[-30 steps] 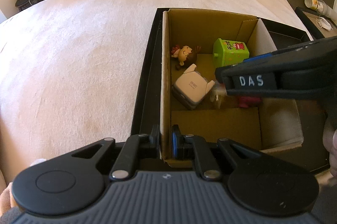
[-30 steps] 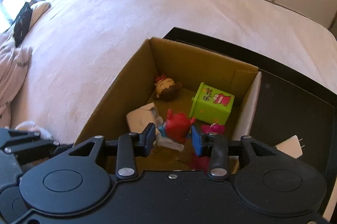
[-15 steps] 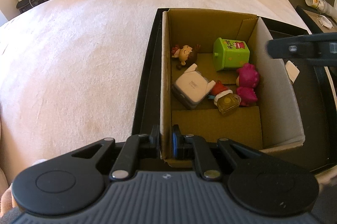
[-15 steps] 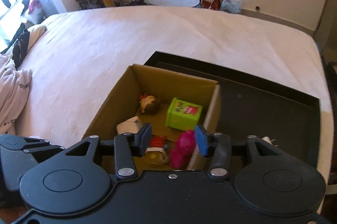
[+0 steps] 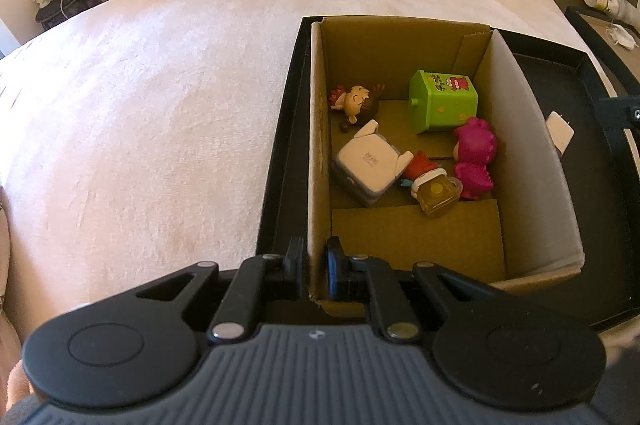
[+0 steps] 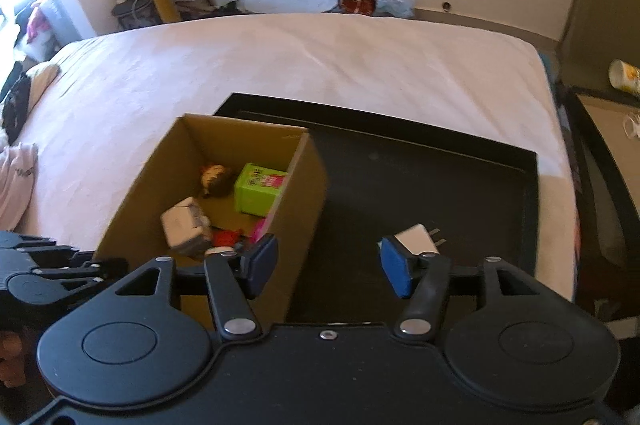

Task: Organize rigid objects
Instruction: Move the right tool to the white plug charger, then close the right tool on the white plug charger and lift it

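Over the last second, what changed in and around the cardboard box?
The right gripper let go of the red-haired figure, which now lies in the cardboard box beside the pink figure. The gripper drew back out of the box toward the white charger on the black tray, its jaws just opening, nothing between them. The left gripper stayed clamped on the box wall; the other toys kept their places.

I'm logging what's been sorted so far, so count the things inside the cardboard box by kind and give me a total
Toy figures: 3, the brown-haired doll, the pink figure and the red-topped figure
Green toy box: 1
White and grey charger block: 1
Total: 5 in the cardboard box
Outside it, on the black tray: 1 white plug adapter
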